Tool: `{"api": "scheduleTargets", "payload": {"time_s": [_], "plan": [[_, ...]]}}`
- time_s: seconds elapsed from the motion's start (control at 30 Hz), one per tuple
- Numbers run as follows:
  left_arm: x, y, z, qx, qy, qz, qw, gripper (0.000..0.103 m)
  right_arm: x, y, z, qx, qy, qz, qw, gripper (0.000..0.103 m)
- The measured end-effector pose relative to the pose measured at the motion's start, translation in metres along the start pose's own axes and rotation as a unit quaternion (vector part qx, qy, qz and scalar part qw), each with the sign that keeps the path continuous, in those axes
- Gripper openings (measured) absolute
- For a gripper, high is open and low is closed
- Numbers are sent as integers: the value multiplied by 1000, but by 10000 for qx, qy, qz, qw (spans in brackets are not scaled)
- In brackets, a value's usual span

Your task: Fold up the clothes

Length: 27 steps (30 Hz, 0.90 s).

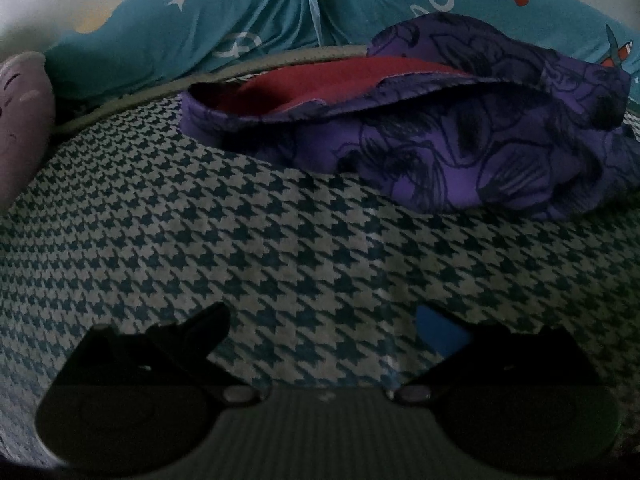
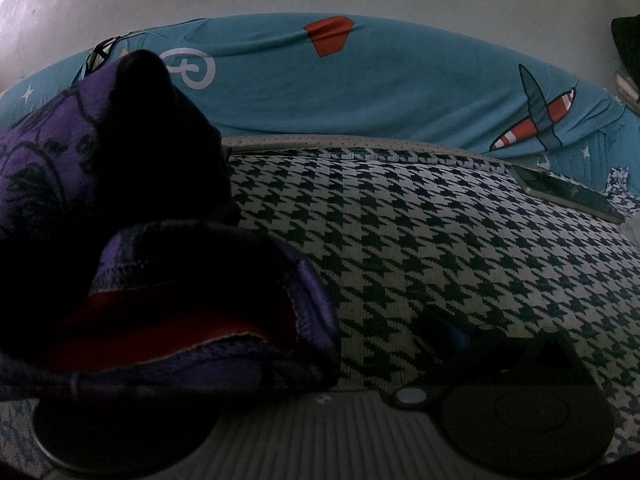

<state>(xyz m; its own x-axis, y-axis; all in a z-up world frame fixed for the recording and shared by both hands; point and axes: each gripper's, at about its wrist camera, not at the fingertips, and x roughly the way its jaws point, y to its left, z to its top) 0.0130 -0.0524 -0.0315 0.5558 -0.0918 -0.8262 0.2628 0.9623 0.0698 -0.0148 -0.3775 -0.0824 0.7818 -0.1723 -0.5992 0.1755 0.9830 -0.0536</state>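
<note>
Jaws of the left gripper [image 1: 324,328] stand parted and empty; right gripper [image 2: 256,344] is half hidden (grip unclear) under the soft, floppy purple garment [image 1: 440,152] bunched on the houndstooth bedcover [image 1: 240,240]; its stitched hem looks best to pinch

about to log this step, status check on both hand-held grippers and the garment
Left hand-held gripper open, empty, short of purple garment. Right hand-held gripper at garment's edge, one finger hidden, grip unclear. Phone at far edge of houndstooth bedcover.
</note>
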Motion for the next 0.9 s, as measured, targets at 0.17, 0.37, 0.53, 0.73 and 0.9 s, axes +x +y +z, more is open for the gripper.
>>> {"api": "scheduleTargets", "payload": {"time_s": [0.17, 0.37, 0.53, 0.73, 0.9], "plan": [[6, 2, 4, -82, 38, 48, 9999, 103, 0, 0, 0, 3, -5, 3, 10000, 103], [15, 4, 8, -179, 141, 104, 9997, 103, 0, -1, 0, 2, -7, 3, 10000, 103], [23, 5, 12, -192, 266, 127, 9994, 103, 0, -1, -1, 3, -9, 7, 10000, 103], [32, 7, 21, -272, 376, 113, 9989, 103, 0, -1, -1, -4, -7, 4, 10000, 103], [39, 10, 26, -290, 414, 119, 9986, 103, -1, -2, 1, 7, 25, 4, 10000, 103]]}}
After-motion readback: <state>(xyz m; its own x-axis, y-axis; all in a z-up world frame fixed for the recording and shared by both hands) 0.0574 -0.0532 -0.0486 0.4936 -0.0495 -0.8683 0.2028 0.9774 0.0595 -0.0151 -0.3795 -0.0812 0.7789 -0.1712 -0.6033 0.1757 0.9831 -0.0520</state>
